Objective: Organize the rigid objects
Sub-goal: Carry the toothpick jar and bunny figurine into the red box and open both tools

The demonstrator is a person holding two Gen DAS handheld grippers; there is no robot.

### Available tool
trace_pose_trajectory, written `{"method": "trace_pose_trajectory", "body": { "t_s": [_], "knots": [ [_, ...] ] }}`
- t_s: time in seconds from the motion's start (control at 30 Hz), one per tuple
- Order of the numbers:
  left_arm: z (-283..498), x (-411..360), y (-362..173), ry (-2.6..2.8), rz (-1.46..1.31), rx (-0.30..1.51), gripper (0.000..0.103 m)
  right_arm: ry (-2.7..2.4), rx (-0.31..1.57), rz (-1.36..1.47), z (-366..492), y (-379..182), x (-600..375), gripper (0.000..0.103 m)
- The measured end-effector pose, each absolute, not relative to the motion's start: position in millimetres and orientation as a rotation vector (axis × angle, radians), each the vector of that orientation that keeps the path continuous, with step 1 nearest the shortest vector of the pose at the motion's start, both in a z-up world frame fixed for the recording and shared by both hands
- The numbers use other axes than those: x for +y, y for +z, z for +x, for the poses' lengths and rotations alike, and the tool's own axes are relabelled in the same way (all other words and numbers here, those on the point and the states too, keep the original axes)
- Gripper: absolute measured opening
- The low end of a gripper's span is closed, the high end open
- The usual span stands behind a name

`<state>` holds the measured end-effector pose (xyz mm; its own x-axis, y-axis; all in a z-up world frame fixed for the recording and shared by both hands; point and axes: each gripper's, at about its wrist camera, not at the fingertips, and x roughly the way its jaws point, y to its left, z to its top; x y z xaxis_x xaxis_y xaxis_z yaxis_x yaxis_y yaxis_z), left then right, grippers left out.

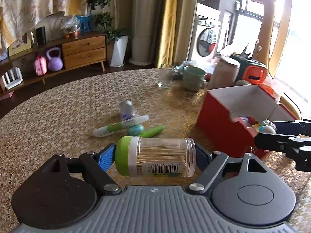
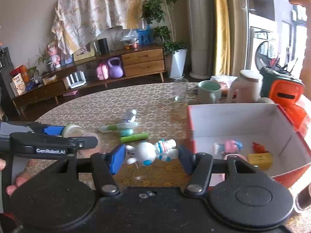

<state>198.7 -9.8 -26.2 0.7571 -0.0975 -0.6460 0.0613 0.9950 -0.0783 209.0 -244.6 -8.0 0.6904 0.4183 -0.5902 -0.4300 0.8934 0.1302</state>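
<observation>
Gripping a toothpick jar (image 1: 155, 156) sideways, the left gripper (image 1: 154, 155) hovers; only the right wrist view shows the right gripper (image 2: 151, 158) clamping a toy rabbit (image 2: 153, 152) beside the red box (image 2: 233, 108).

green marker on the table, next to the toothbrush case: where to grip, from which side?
Grip the green marker mid-barrel, coming from above, fingers across its narrow width. It lies flat, its long axis roughly left-right in the right wrist view. The teal round object and white toothbrush case crowd its far side, so stay toward the free right end.
</observation>
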Motion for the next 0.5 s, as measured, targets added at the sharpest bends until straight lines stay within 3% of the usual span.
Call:
{"method": "trace_pose_trajectory", "body": {
  "t_s": [0.5],
  "knots": [
    [232, -112, -4, -0.238, 0.01, 0.678, 0.083, 0.356, 0.638, -0.008, 226, -9, -320, 0.059]
  ]
}}
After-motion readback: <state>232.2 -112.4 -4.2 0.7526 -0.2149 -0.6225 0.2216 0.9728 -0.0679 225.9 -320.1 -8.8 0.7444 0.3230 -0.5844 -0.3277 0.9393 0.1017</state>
